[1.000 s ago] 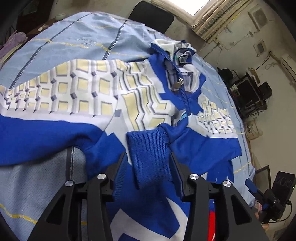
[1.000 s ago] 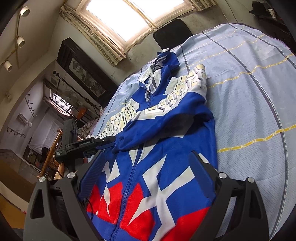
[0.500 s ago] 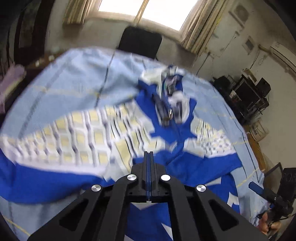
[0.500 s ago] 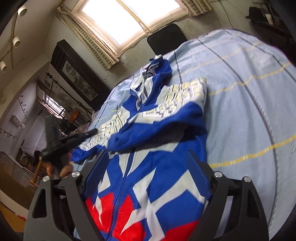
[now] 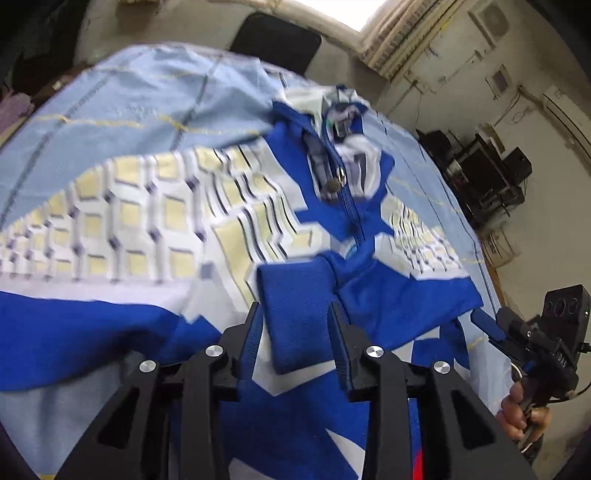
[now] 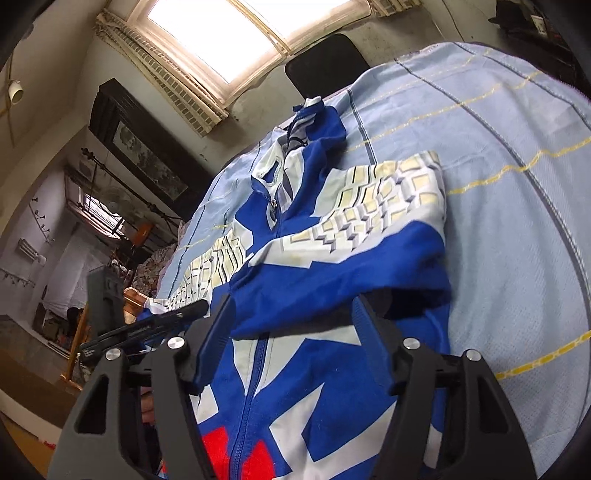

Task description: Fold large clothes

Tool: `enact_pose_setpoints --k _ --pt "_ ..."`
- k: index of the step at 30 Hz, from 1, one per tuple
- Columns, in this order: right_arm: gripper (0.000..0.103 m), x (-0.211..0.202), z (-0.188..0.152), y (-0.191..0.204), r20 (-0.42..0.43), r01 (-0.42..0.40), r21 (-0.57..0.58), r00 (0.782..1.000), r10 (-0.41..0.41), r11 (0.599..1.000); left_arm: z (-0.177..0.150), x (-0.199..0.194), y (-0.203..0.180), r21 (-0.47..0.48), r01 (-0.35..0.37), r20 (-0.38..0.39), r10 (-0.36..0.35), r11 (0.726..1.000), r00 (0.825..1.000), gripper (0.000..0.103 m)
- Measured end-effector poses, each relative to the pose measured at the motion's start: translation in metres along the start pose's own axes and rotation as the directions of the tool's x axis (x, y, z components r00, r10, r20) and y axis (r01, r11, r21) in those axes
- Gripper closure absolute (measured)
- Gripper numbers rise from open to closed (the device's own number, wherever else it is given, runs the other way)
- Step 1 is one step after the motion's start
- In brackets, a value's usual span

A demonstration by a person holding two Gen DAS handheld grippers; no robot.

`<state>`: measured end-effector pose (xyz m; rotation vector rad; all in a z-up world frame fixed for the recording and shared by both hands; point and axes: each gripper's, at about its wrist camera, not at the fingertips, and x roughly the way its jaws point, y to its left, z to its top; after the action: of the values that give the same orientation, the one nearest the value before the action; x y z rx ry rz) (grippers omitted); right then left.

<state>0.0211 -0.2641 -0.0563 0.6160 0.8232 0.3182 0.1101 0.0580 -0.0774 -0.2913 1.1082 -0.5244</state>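
A large blue, white and cream zip jacket [image 5: 207, 206] with red patches lies front up on the light blue bedsheet [image 5: 129, 103]. One sleeve is folded across the chest and ends in a blue ribbed cuff [image 5: 295, 314]. My left gripper [image 5: 295, 325] is open, its fingers on either side of that cuff, just above it. My right gripper [image 6: 291, 321] is open and empty over the jacket's [image 6: 332, 258] lower front, near the folded sleeve. Each gripper shows in the other's view, the right one [image 5: 524, 339] at the far right and the left one [image 6: 147, 325] at the left.
A black chair [image 5: 277, 40] stands behind the bed's far edge under the window [image 6: 240, 33]. Dark equipment [image 5: 484, 173] is stacked by the right wall. Bare bedsheet [image 6: 517, 184] stretches to the right of the jacket. A dark framed picture [image 6: 140, 144] hangs on the left wall.
My left gripper shut half a second ago and is open again around the blue cuff. My right gripper has moved forward over the jacket, closer to the folded sleeve.
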Motion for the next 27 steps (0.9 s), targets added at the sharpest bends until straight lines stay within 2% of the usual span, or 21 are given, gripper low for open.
enact_pose_setpoints --k 2,4,5,6,8,13,17,22,24,26,27 --pt "0.037 -0.001 -0.002 -0.003 0.004 -0.006 0.009 1.000 0.006 1.000 -0.001 0.010 -0.003 0.003 0.001 -0.028 0.000 1.000 1.000 0.067" --pt "0.037 0.000 -0.002 -0.005 0.004 -0.012 0.019 1.000 0.012 1.000 0.000 0.015 -0.008 0.029 -0.021 -0.019 0.021 0.999 1.000 0.068" --pt "0.037 0.000 -0.002 -0.006 0.003 -0.014 0.023 1.000 0.014 1.000 0.001 0.017 -0.009 0.031 -0.035 -0.013 0.035 0.999 0.999 0.077" --pt "0.037 0.000 -0.003 -0.006 0.002 -0.014 0.027 1.000 0.014 1.000 0.003 0.018 -0.006 0.023 -0.047 -0.005 0.047 0.999 0.999 0.101" --pt "0.037 -0.001 -0.002 -0.009 0.007 -0.012 0.032 1.000 0.011 0.999 0.006 0.018 0.001 -0.013 -0.026 0.006 0.026 1.000 1.000 0.101" --pt "0.037 -0.004 0.001 -0.008 0.026 -0.011 0.029 1.000 0.010 1.000 0.012 -0.004 0.000 0.001 -0.079 0.100 0.079 0.997 0.992 0.101" --pt "0.038 -0.001 0.011 0.000 0.023 0.014 0.001 1.000 -0.014 1.000 0.021 -0.024 0.009 -0.010 -0.147 0.177 0.147 0.989 0.973 0.101" --pt "0.038 0.008 0.032 0.009 0.050 0.084 -0.047 0.995 -0.081 0.995 0.026 -0.025 0.045 -0.092 -0.206 0.160 0.219 0.974 0.962 0.101" --pt "0.039 0.022 0.033 0.002 0.016 0.105 -0.030 0.994 -0.105 0.994 0.026 -0.020 0.051 -0.102 -0.197 0.135 0.210 0.975 0.968 0.101" --pt "0.046 0.040 0.027 -0.008 -0.037 0.139 -0.013 0.990 -0.139 0.990 0.025 -0.020 0.048 -0.088 -0.209 0.130 0.220 0.974 0.967 0.101" --pt "0.050 0.048 0.023 -0.013 -0.063 0.181 -0.028 0.981 -0.182 0.983 0.024 -0.021 0.044 -0.075 -0.217 0.133 0.226 0.973 0.965 0.100"
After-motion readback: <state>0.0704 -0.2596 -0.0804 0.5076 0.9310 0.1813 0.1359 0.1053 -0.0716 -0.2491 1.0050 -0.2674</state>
